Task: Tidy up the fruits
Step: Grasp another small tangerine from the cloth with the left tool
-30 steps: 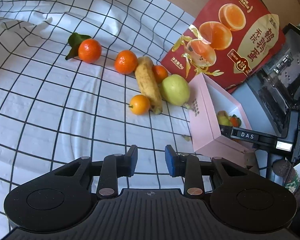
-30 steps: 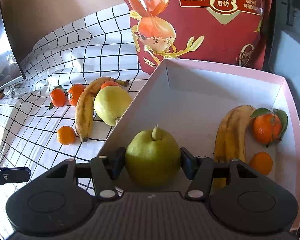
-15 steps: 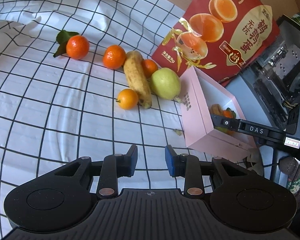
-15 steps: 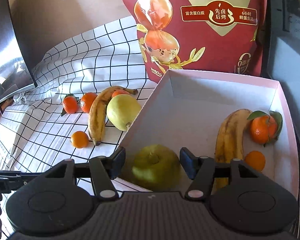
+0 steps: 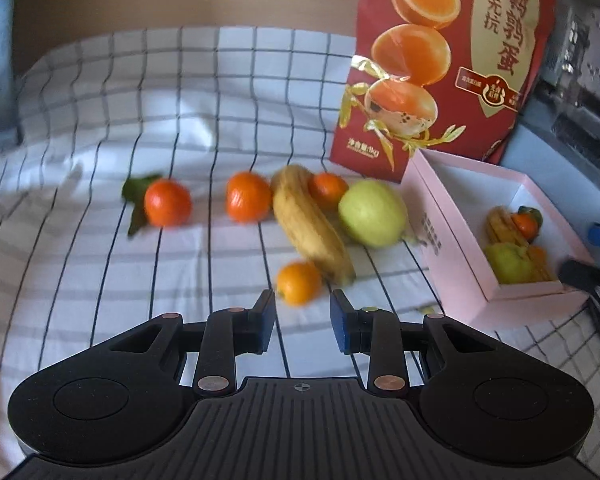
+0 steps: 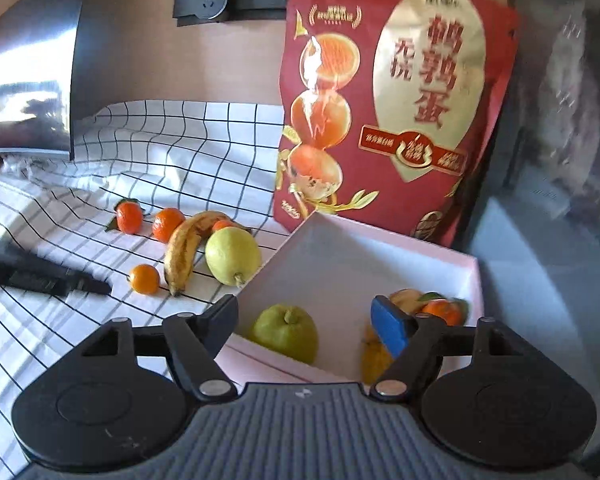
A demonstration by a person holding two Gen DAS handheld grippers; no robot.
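Observation:
A pink box (image 6: 474, 280) holds a green pear (image 6: 286, 332), a banana and a leafy tangerine (image 6: 440, 309). My right gripper (image 6: 306, 320) is open and empty, raised over the box's near edge above the pear. On the checked cloth lie a small orange (image 5: 298, 282), a banana (image 5: 310, 222), a green apple (image 5: 372, 213), and three tangerines (image 5: 167, 202), (image 5: 247, 197), (image 5: 327, 189). My left gripper (image 5: 302, 316) is open and empty, low over the cloth just short of the small orange. The box also shows in the left wrist view (image 5: 452, 240).
A tall red snack bag (image 6: 392, 112) stands behind the box. A monitor (image 6: 28, 92) is at the far left, a wall socket (image 6: 204, 0) above. Dark equipment (image 5: 580, 92) stands to the right of the box.
My right gripper let go of the pear into the box, opened wide and pulled back upward. My left gripper dropped lower and moved toward the small orange.

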